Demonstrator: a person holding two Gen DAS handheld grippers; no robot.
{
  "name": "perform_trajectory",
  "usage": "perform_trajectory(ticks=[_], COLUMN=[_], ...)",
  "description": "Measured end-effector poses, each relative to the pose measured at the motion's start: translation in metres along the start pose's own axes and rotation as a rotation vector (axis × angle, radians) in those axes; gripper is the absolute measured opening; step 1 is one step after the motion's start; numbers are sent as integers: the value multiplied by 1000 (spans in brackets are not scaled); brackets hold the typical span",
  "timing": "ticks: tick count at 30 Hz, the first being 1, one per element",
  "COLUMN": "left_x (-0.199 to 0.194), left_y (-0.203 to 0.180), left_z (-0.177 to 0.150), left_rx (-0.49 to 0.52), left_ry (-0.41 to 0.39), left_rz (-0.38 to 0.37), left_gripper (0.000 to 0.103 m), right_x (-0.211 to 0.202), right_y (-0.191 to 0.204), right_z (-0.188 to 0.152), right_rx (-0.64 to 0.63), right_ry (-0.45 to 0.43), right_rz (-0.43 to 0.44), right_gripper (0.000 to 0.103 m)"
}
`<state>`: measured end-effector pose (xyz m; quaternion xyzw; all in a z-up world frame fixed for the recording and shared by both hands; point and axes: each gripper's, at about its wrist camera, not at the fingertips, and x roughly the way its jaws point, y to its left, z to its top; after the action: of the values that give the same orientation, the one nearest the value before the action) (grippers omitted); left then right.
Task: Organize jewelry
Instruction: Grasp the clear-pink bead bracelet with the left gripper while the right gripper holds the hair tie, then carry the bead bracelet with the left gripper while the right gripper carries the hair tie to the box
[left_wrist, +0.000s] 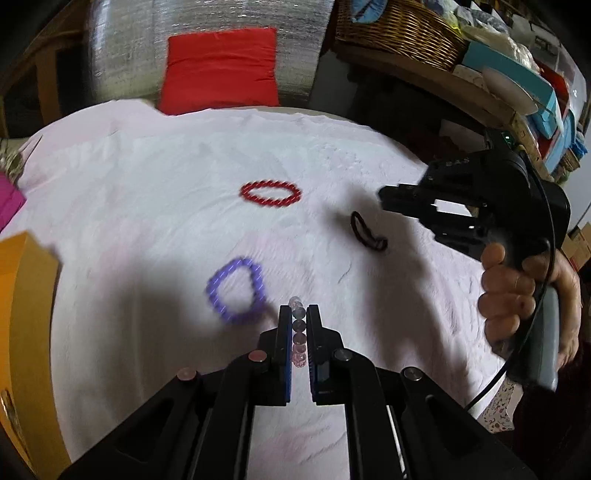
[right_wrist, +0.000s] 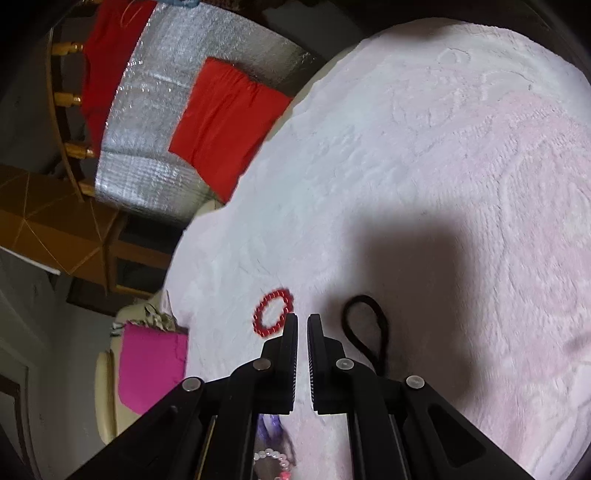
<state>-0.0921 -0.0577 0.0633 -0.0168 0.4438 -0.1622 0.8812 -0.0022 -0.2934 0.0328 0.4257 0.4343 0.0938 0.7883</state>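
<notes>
My left gripper (left_wrist: 298, 314) is shut on a pink and clear bead bracelet (left_wrist: 297, 330), held above the white cloth (left_wrist: 155, 177). A purple bead bracelet (left_wrist: 236, 290) lies just left of it. A red bead bracelet (left_wrist: 270, 192) lies farther back, and a black hair tie (left_wrist: 367, 232) to the right. My right gripper (right_wrist: 302, 318) is shut and empty, hovering above the cloth between the red bracelet (right_wrist: 272, 313) and the black hair tie (right_wrist: 371, 330). It shows in the left wrist view (left_wrist: 391, 201) at the right. The purple bracelet (right_wrist: 271, 424) and the pink one (right_wrist: 271, 456) peek out below it.
A red cushion (left_wrist: 221, 70) leans on a silver foil wall behind the cloth. An orange box (left_wrist: 22, 332) sits at the left edge, with a magenta item (right_wrist: 151, 369) beside it. Wicker basket (left_wrist: 399, 33) and stacked boxes crowd the right shelf.
</notes>
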Motion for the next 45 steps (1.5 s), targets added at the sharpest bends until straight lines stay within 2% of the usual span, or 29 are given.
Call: perform_trajectory(ticks=[3,4,5,7,12,14,15,16,17,18,19,20,21,26,29,30,31,33,35,41,45], left_x=[-1,0,1,3,3,3,2,1,1,0,0,0,0,8,15,16,14,12,8,-21,-44], left_y=[9,12,14,20,34,40,42,43,43,42,41,40,38,30,24,24,25,27,30,31,36], left_z=[-9,-11,-14,-19,-29,-37,-40,-43,-45,-48,-50,-51,-51,-42,-41,-41,-42,-43,-44,-50,-54], left_rx=[-16,-22,-25,-40,-63,-68,-67,-64,-61,-57,-50,-43,-35,-27,2,0,-4,-10,-17,-19,-27], left_ry=[16,25,33,47,58,68,68,68,69,68,67,66,65,60,59,53,44,38,33,-19,-51], left_rz=[-4,-8,-10,-3,13,2,-6,-10,-10,-10,-11,-13,-14,-4,32,44,56,56,45,40,44], left_gripper=[7,8,8,8,8,10,15,28,35,46,50,50,51,56,56,50,34,17,9,8,8], right_x=[-3,-3,-1,2,20,29,31,33,37,41,43,42,41,34,26,24,23,18,13,10,5], right_y=[-4,-7,-11,-16,-7,-1,1,6,9,10,12,15,17,22,24,25,28,30,32,43,41], right_z=[3,5,6,7,2,-2,-4,-5,-8,-10,-12,-13,-14,-17,-23,-25,-27,-33,-38,-56,-61], right_rx=[-17,-18,-11,1,-61,-102,-129,-161,-191,-212,-236,-252,-260,-250,-233,-234,-236,-237,-236,-241,-228], right_ry=[-23,-23,-15,2,59,66,56,46,42,47,42,31,24,-8,-6,-6,-6,-7,-4,0,-10], right_rz=[-95,-124,-137,-138,-184,-218,-238,-264,-298,-327,-355,-368,-368,-338,-280,-261,-246,-209,-170,-75,-82], right_gripper=[12,20,33,53,53,53,53,47,32,25,21,13,8,7,7,7,7,7,7,7,7])
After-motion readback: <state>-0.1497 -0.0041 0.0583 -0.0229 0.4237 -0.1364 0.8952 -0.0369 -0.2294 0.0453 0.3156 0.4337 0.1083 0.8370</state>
